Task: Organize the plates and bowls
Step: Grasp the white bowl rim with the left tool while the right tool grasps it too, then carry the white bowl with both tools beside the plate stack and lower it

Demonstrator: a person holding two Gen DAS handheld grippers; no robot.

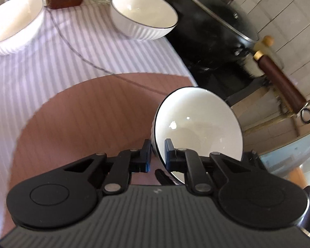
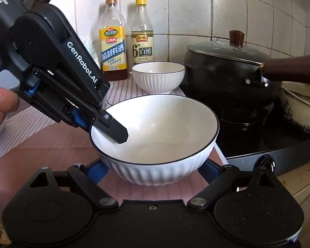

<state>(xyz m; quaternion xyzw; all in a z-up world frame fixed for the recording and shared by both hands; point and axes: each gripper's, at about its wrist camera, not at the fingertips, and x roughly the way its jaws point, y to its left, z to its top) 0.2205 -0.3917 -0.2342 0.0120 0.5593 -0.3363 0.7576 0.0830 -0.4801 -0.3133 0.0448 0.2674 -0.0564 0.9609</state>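
Your left gripper (image 2: 105, 124) has its jaws clenched on the rim of the near bowl (image 2: 155, 138), one finger inside the wall and the other outside it. In the left wrist view that same bowl (image 1: 198, 124) looks tipped, its white inside facing the camera, with the rim pinched between the two pads at the left gripper (image 1: 158, 153). In the right wrist view it sits nearly level over the pink mat (image 2: 51, 144); you cannot tell whether its base touches the mat.

Your right gripper (image 2: 155, 169) is spread wide, its blue pads standing on either side of the bowl's ribbed underside. Whether they touch the bowl you cannot tell.

A second bowl (image 2: 158, 76) stands farther back on the striped cloth (image 2: 122, 86), just in front of the two bottles (image 2: 113, 39). The left wrist view shows a third bowl (image 1: 14, 24) at the far left of the cloth, well apart from the second bowl (image 1: 143, 14).

To the right of the table a black lidded wok (image 2: 227, 72) sits on the stove (image 2: 279, 144), its brown handle (image 2: 293, 68) pointing right. A white enamel pot (image 2: 299, 109) lies at the right edge, just beside the wok.
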